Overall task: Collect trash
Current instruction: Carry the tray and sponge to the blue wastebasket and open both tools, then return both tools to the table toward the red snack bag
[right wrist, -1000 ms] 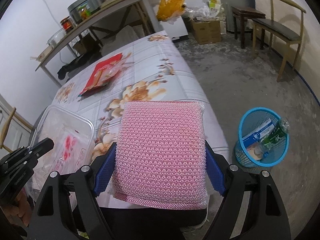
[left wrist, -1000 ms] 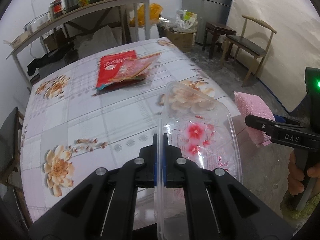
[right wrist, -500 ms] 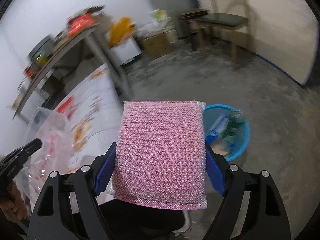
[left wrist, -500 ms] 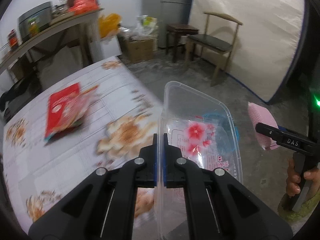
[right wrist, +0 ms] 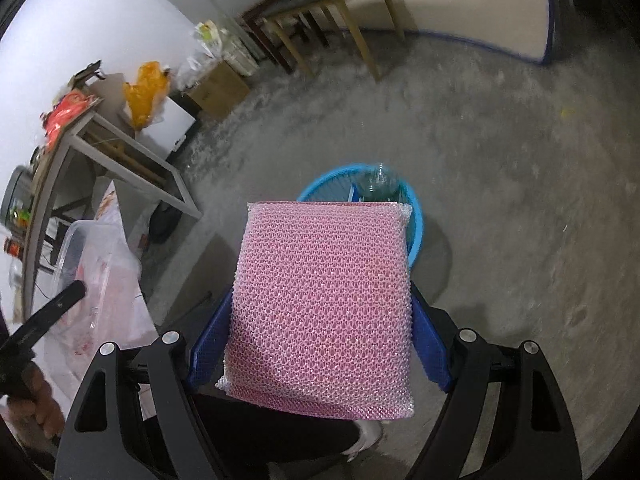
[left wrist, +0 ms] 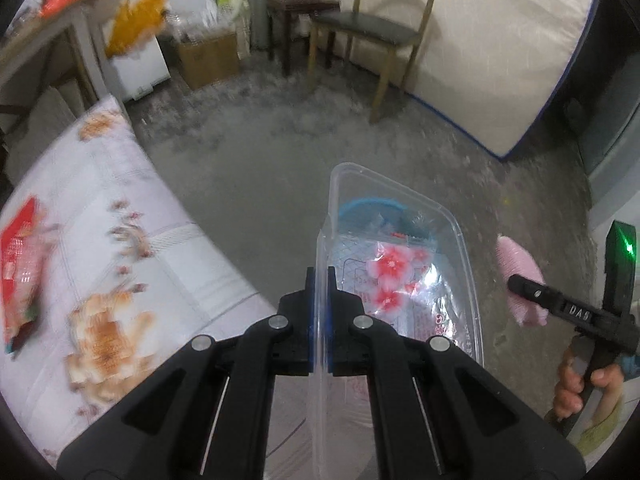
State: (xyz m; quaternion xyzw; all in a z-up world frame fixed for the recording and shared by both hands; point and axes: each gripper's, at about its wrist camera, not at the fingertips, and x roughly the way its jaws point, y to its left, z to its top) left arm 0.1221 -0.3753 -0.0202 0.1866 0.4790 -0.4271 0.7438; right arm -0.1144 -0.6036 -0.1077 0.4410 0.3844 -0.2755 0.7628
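Observation:
My left gripper [left wrist: 319, 280] is shut on the rim of a clear plastic container [left wrist: 404, 276] with a flower-printed wrapper inside, held out over the floor. My right gripper [right wrist: 320, 320] is shut on a pink mesh scouring sponge [right wrist: 324, 304], held above the blue trash basket [right wrist: 414, 216] on the floor. A bottle and other trash lie in the basket. The basket also shows through the container in the left wrist view [left wrist: 370, 206]. The sponge [left wrist: 520, 276] and right gripper show at the right of that view. The container shows at the left of the right wrist view [right wrist: 100, 264].
The floral-cloth table [left wrist: 100, 240] with a red snack packet [left wrist: 18, 264] is at the left. A wooden chair [left wrist: 372, 28], a dark stool [left wrist: 300, 4], a cardboard box [left wrist: 208, 56] and a white mattress [left wrist: 480, 40] stand around the grey concrete floor [right wrist: 520, 200].
Both grippers have swung right, away from the table and over the floor. The blue basket now lies directly beyond the sponge and behind the container. Both grips are unchanged.

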